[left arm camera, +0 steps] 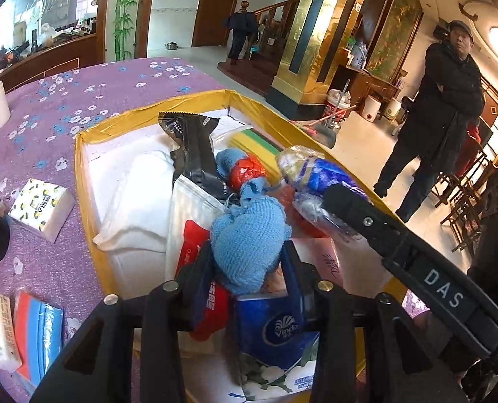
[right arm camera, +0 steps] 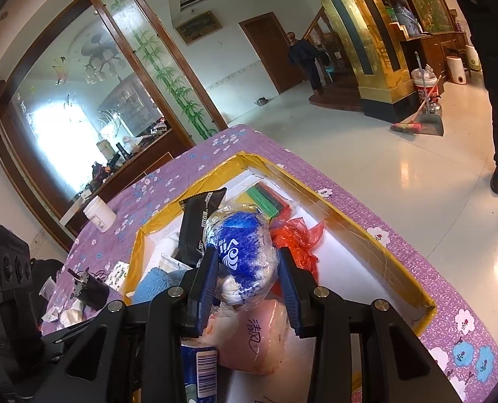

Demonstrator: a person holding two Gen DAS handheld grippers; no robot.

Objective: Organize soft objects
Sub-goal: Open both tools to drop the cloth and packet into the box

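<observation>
1. Fingers of the left gripper [left arm camera: 249, 268] pinch a bundled light-blue knitted cloth [left arm camera: 249, 241]; both blue pads press on its rounded near end. The cloth's long axis runs away from the gripper, toward a knot of red plastic [left arm camera: 245, 171] at its far end.
2. Fingers of the right gripper [right arm camera: 249, 268] pinch a crumpled clear wrap printed blue and white [right arm camera: 242, 252]. The wrap sits squarely between the pads and bulges out beyond the fingertips on the far side.
3. Location: both held items hang over the interior of the shallow yellow-edged cardboard box [left arm camera: 81, 174] standing on the worktop with the purple flowered cloth [left arm camera: 64, 100]. Box contents directly below include a blue tissue pack [left arm camera: 276, 336], a pink tissue pack [right arm camera: 259, 339], a black foil pouch [left arm camera: 195, 147] and white folded cloth [left arm camera: 138, 194].
4. Governing relation: in the left wrist view the right gripper reaches in from the right, its wrap lying just right of and beyond the blue cloth, close but not clearly touching.
5. Judgement: release is the likely next step. Each item would drop onto the pile straight below its fingers, so no further reach appears necessary.
6. Remaining work: loose tissue packs [left arm camera: 40, 208] lie on the worktop left of the box, nearer the left gripper.
</observation>
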